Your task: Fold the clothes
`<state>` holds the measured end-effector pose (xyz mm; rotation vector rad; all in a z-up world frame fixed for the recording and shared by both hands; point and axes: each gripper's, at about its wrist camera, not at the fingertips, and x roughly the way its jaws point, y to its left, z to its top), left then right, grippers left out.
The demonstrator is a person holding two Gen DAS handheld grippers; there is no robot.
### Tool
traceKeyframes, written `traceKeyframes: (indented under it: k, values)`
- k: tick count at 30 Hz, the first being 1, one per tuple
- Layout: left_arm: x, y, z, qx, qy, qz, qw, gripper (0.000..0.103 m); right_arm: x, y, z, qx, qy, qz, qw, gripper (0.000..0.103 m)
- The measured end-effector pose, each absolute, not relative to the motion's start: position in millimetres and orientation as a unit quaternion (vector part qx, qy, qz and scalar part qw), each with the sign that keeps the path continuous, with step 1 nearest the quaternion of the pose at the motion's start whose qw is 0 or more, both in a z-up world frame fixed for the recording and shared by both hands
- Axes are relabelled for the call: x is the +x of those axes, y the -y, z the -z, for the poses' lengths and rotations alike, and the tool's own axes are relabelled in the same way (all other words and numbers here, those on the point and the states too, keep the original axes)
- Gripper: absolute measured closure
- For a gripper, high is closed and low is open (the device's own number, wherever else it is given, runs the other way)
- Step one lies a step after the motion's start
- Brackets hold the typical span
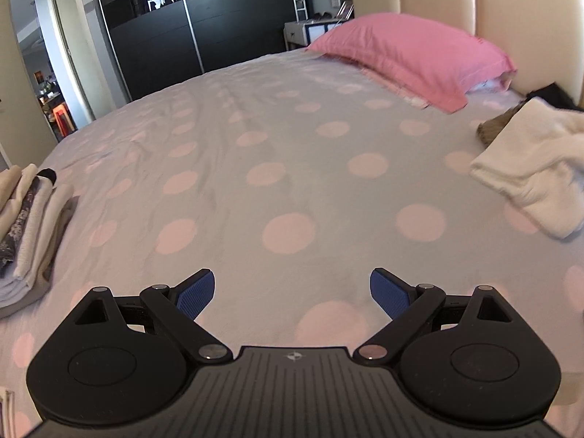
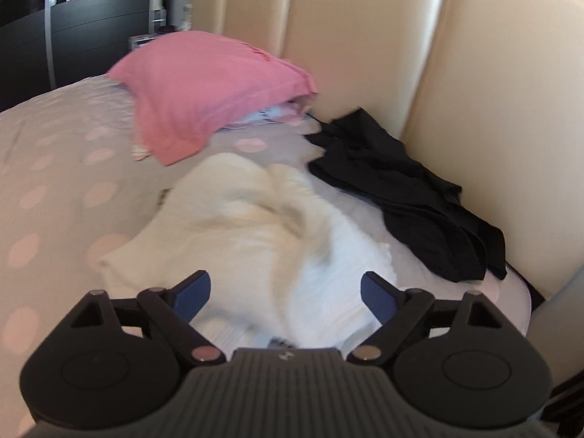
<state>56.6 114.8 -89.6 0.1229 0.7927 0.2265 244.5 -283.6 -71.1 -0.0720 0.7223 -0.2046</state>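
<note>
Left wrist view looks across the bed [image 1: 292, 138], its grey cover dotted with pale pink spots. The left gripper [image 1: 292, 294] hangs over bare cover near the bed's near edge, its blue-padded fingers [image 1: 195, 292] spread wide with nothing between them. At the bed's left edge lies a stack [image 1: 29, 226] of folded clothes, cream and grey pieces piled one on another. Toward the right edge a white garment [image 1: 533, 168] lies rumpled, with something brown and furry [image 1: 496, 126] just beside its far side; I cannot tell what that is. A pink pillow [image 1: 412, 54] rests at the head of the bed against the cream headboard [image 1: 529, 7], and a dark wardrobe [image 1: 189, 22] stands beyond the far side.

From the right wrist view, the right gripper [image 2: 285, 294] hovers low over the white garment [image 2: 255, 219], fingers [image 2: 191, 292] wide apart and gripping nothing; the cloth is blurred, and I cannot tell whether they touch it. A black garment [image 2: 405, 193] lies crumpled in the bed's corner, against the headboard [image 2: 365, 36], just beside the white one. The pillow [image 2: 204, 95] sits behind both.
</note>
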Motion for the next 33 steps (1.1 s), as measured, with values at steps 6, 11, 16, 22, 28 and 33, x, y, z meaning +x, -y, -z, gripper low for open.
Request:
traceKeyframes:
  k: [6, 11, 16, 22, 28, 33]
  values:
    - [59, -134, 98, 0.060, -0.397, -0.127, 0.907, 0.009, 288, 311, 89, -0.021, -0.374, 0.135, 0.918, 0.055]
    - [50, -143, 90, 0.063, -0.398, -0.130, 0.906, 0.014, 277, 298, 75, -0.022, -0.370, 0.104, 0.923, 0.092]
    - [28, -155, 71, 0.063, -0.387, -0.132, 0.910, 0.021, 229, 243, 18, -0.017, -0.343, -0.017, 0.939, 0.094]
    - [-16, -175, 29, 0.058, -0.354, -0.142, 0.923, 0.022, 149, 130, -73, -0.041, -0.288, -0.197, 0.936, 0.095]
    - [-65, -205, -16, 0.058, -0.320, -0.172, 0.930, 0.022, 61, 19, -150, -0.060, -0.232, -0.369, 0.898, 0.095]
    - [-103, -229, -38, 0.062, -0.308, -0.199, 0.928, 0.022, 7, -56, -161, -0.070, -0.235, -0.465, 0.851, 0.094]
